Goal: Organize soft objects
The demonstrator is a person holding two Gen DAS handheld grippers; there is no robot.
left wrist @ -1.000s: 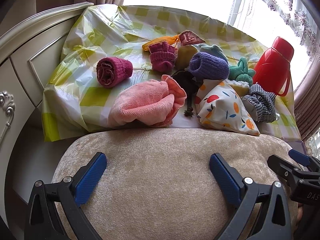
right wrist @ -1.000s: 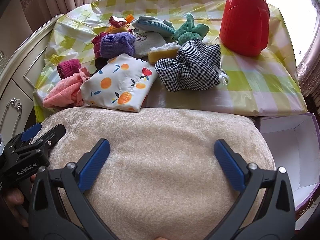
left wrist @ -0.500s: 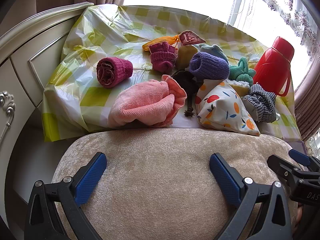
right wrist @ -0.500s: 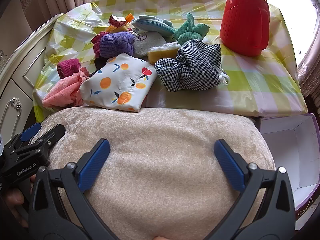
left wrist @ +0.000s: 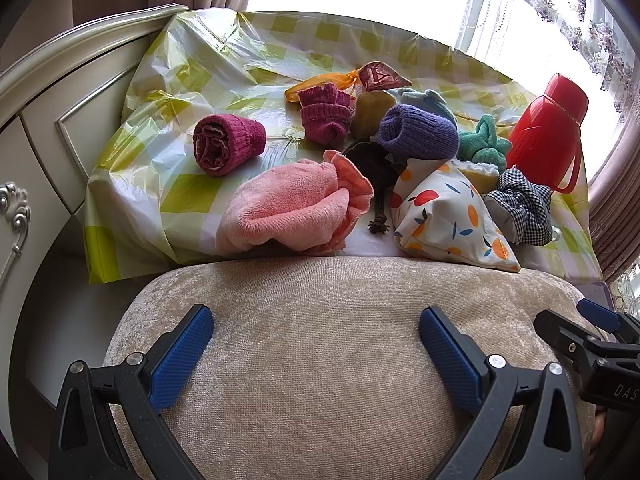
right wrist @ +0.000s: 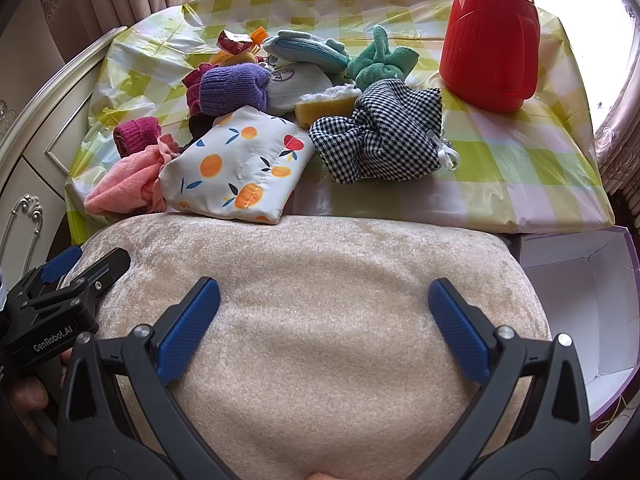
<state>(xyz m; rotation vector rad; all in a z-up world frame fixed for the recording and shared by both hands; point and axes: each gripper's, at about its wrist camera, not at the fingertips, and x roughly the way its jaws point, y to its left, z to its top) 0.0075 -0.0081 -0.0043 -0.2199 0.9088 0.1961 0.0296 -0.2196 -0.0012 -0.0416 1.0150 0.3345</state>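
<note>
Two grippers hover side by side over a beige velvet cushion (left wrist: 340, 360) at the near edge of the scene, each with its blue-padded jaws spread wide and holding nothing. The left gripper (left wrist: 316, 344) sits toward the cushion's left half; the right gripper (right wrist: 324, 320) sits toward its right half, and each shows at the edge of the other's view.

Beyond the cushion lies the counter (right wrist: 520, 168), covered by a yellow-green checked plastic sheet, on which the soft objects are heaped in a loose cluster. A pink towel (left wrist: 292, 208) and a fruit-print pouch (right wrist: 236, 172) lie nearest, the pouch touching the cushion's far edge. Just right of the pouch sits a black-and-white checked cloth (right wrist: 384, 136) — with a yellow sponge (right wrist: 326, 104) between it and a purple knit roll (right wrist: 234, 88). A maroon knit roll (left wrist: 228, 144) lies apart on the left. A green cloth (right wrist: 380, 60) sits at the far side of the heap.

A red plastic jug (right wrist: 492, 36) stands upright at the far right of the counter. An open white box (right wrist: 580, 304) sits low at the right, beside the cushion.
</note>
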